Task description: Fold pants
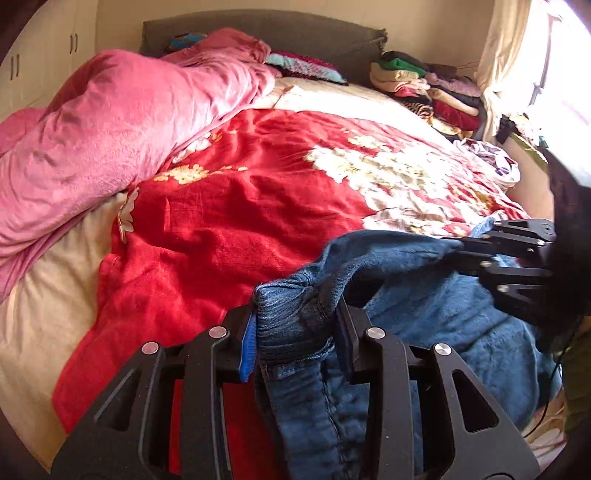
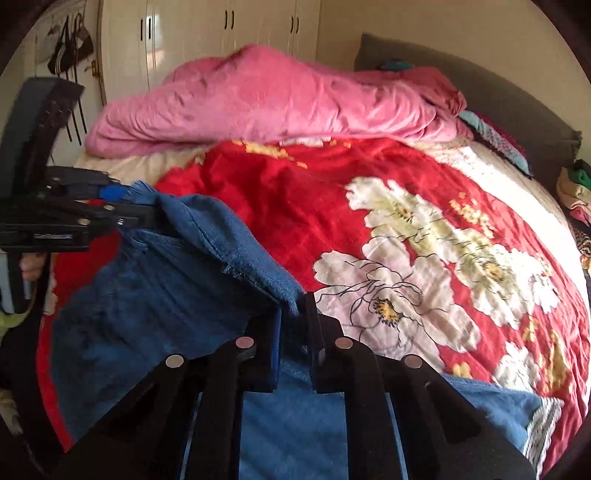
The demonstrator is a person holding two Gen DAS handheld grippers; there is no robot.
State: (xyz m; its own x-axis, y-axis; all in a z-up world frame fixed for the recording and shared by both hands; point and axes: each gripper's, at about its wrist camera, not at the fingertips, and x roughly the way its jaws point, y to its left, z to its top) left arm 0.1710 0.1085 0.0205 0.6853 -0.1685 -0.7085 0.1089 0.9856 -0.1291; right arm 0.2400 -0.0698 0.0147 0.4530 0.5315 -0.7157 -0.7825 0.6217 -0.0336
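Blue denim pants [image 1: 424,314] hang between my two grippers above the red flowered blanket [image 1: 240,221] on the bed. My left gripper [image 1: 295,325] is shut on a bunched thick edge of the pants. My right gripper [image 2: 293,332] is shut on another edge of the pants [image 2: 166,295]; the fabric stretches from it to the left gripper [image 2: 147,216] at the left of the right wrist view. The right gripper also shows in the left wrist view [image 1: 465,245], at the right, gripping denim. The lower part of the pants hangs down out of sight.
A pink duvet [image 1: 110,129] is heaped on the far left of the bed. A stack of folded clothes [image 1: 424,88] lies by the grey headboard [image 1: 295,33]. White wardrobes [image 2: 221,37] stand behind the bed. A curtain and bright window [image 1: 535,74] are at the right.
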